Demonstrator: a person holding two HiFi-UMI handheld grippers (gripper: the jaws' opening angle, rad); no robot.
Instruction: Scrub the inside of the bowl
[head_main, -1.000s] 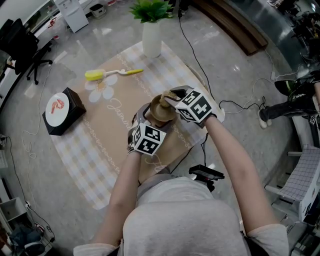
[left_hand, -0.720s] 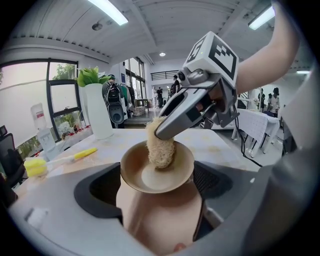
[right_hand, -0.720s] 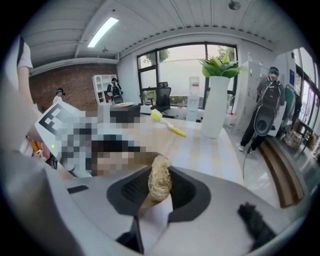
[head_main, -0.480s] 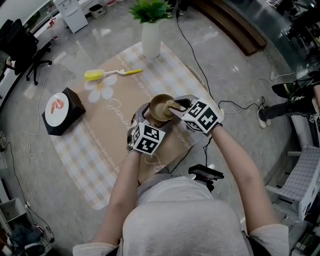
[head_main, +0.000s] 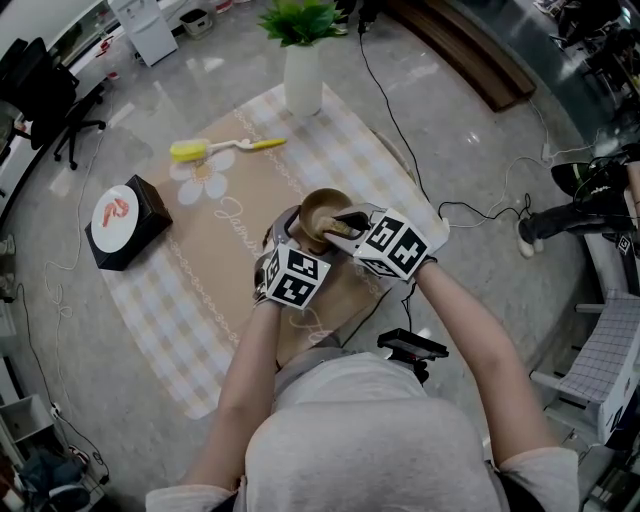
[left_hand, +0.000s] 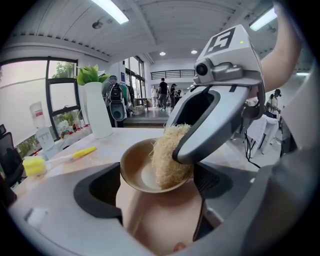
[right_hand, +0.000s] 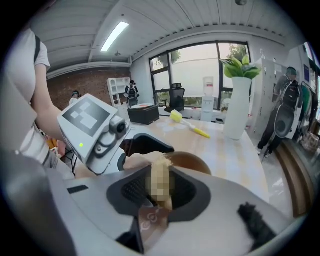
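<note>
"Bowl (head_main: 320, 210): where is it?"
"Over the near right part of the mat (head_main: 200, 290), clamped by its lower body between the jaws of my left gripper (left_hand: 157, 195), mouth tilted up."
"And your right gripper (right_hand: 159, 187)?"
"Closed on a pale fibrous scrubber (left_hand: 167, 155), which sits inside the bowl against its right wall."
"Anything else?"
"A yellow brush (head_main: 225, 147) lies at the mat's far end, well apart."

Two tools: one left gripper (head_main: 283, 236) and one right gripper (head_main: 347, 222). One bowl (head_main: 320, 211), one scrubbing pad (left_hand: 167, 155). One cloth (head_main: 225, 285) carries one brush (head_main: 225, 147) and one vase (head_main: 303, 76) at its far edge, and one black box (head_main: 126, 222) at its left edge.
</note>
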